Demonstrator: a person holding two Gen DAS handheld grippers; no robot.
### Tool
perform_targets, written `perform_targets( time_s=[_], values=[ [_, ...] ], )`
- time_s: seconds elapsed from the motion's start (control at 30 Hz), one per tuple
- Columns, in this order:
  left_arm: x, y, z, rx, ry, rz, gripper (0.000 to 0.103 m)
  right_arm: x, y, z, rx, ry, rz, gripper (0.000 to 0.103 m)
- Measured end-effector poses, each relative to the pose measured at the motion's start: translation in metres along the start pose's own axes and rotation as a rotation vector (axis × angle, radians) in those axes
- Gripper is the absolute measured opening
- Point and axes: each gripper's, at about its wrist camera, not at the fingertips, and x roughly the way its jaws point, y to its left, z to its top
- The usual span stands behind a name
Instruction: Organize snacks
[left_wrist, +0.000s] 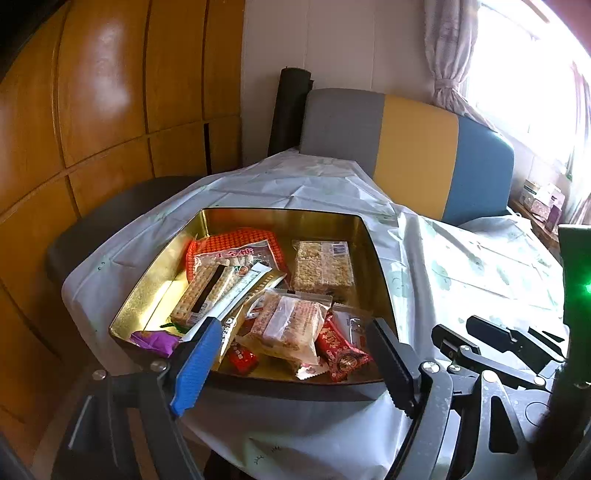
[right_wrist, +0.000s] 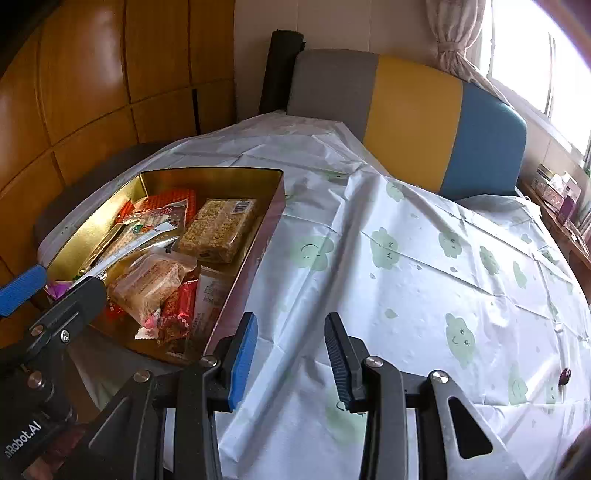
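Observation:
A gold tin box (left_wrist: 280, 218) on the table holds several snack packets. Among them are a puffed-rice bar (left_wrist: 323, 266), a clear-wrapped brittle cake (left_wrist: 288, 325), a red candy (left_wrist: 343, 354), a cracker pack (left_wrist: 203, 295) and a red-patterned packet (left_wrist: 236, 247). My left gripper (left_wrist: 295, 325) hovers at the tin's near edge, open wide, with nothing between its pads. My right gripper (right_wrist: 291, 321) is over the bare cloth to the right of the tin (right_wrist: 221, 171), open by a narrow gap and holding nothing. In the left wrist view the right gripper (left_wrist: 498, 343) shows at the lower right.
A white tablecloth with green cloud prints (right_wrist: 406, 277) covers the table. Behind the table stands a grey, yellow and blue chair back (right_wrist: 413, 122). Wooden cabinet doors (left_wrist: 92, 92) fill the left. A small dark object (right_wrist: 564, 376) lies near the cloth's right edge. Small boxes (right_wrist: 557, 192) sit by the window.

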Motion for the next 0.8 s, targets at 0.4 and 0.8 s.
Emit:
perform_targets(
  time_s=[0.4, 0.8],
  values=[
    [-0.0022, 0.0040, 0.0006, -0.015, -0.006, 0.001, 0.084, -0.0072, 0.0012, -0.0036, -0.002, -0.026, -0.014, 0.038],
    [-0.0051, 0.0053, 0.0005, -0.020, -0.015, 0.000, 0.084, -0.0085, 0.0029, -0.0029, -0.007, -0.031, -0.016, 0.038]
  ],
)
